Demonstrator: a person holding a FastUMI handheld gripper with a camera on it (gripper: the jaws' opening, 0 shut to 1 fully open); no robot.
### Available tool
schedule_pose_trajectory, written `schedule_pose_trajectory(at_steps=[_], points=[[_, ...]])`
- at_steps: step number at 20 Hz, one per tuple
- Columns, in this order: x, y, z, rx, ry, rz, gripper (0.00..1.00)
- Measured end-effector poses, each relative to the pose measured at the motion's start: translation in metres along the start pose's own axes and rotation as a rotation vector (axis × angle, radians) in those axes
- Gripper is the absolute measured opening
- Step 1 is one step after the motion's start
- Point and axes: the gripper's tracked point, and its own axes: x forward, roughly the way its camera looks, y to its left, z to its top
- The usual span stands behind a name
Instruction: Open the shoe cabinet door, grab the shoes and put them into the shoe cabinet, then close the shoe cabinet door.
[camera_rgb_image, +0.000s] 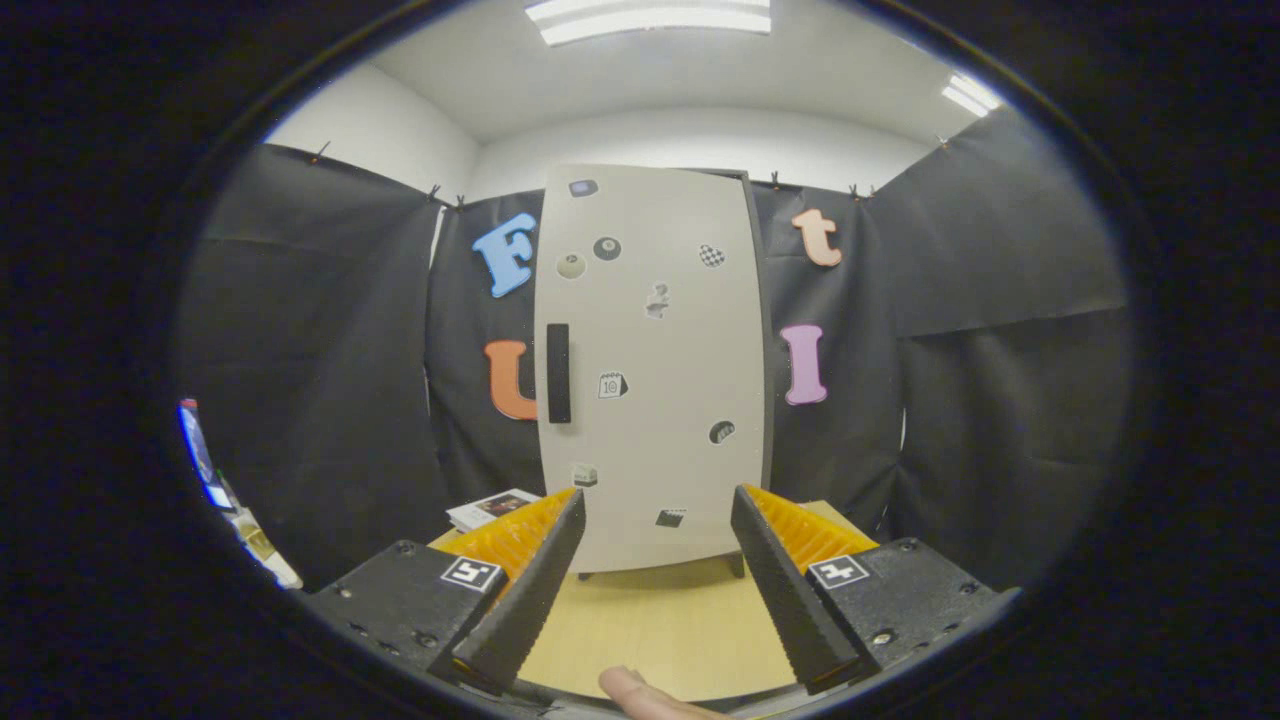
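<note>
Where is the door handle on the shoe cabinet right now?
The black handle runs upright along the left edge of the closed cabinet door, about halfway up, well beyond the open claw, whose fingers hold nothing.

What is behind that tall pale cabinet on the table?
Black cloth hangs behind the cabinet. Its door is closed, so the inside is hidden. The open gripper holds nothing, short of it.

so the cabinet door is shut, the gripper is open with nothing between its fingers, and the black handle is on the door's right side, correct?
Not quite. The gripper view shows the black handle on the left side of the cabinet door, not the right. The rest holds: the door is shut, and the gripper is open with nothing between its fingers.
</note>
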Motion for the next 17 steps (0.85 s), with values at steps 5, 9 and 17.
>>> schedule_pose_trajectory(at_steps=[5,9,17], points=[[-0.025,0.017,-0.029,-0.078,-0.007,0.045,0.97],[-0.030,0.015,-0.044,-0.084,0.002,0.038,0.97],[-0.019,-0.014,-0.048,-0.021,0.006,-0.051,0.97]])
